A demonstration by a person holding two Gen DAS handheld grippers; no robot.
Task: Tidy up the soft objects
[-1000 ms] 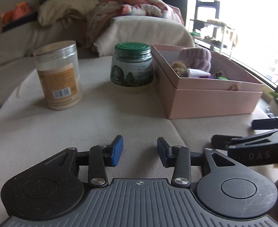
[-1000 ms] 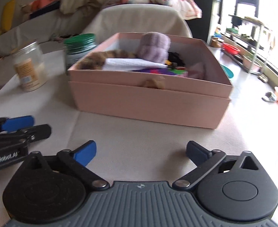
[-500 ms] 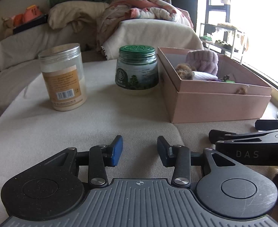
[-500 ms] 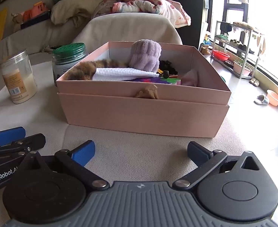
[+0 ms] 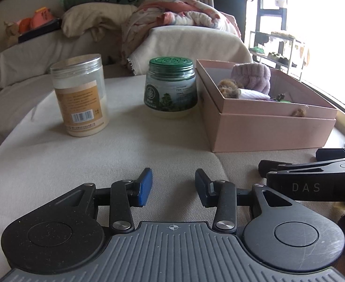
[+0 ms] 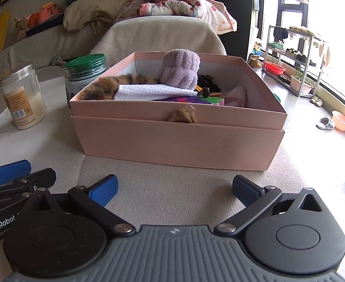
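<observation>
Your soft things sit in the pink box (image 6: 177, 141) on the table: a purple fuzzy roll (image 6: 179, 68), a striped furry toy (image 6: 116, 84) and a folded white cloth (image 6: 153, 91). They look light and squishy, so pinch the roll's fat middle gently. Your right gripper (image 6: 174, 188) is wide and empty. Your left gripper (image 5: 173, 185) is half open, empty too.

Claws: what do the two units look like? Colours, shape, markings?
Both match. Left claw: black linkage arms with silver pivot pins, blue pads on the fingers, two round black housings, and a grey ribbed base with a small crosshair mark. Right claw is built the same. White lettering on the sides: "DAS" on the right one, "GenRobot" on the left. No cables or sleeves show.
</observation>
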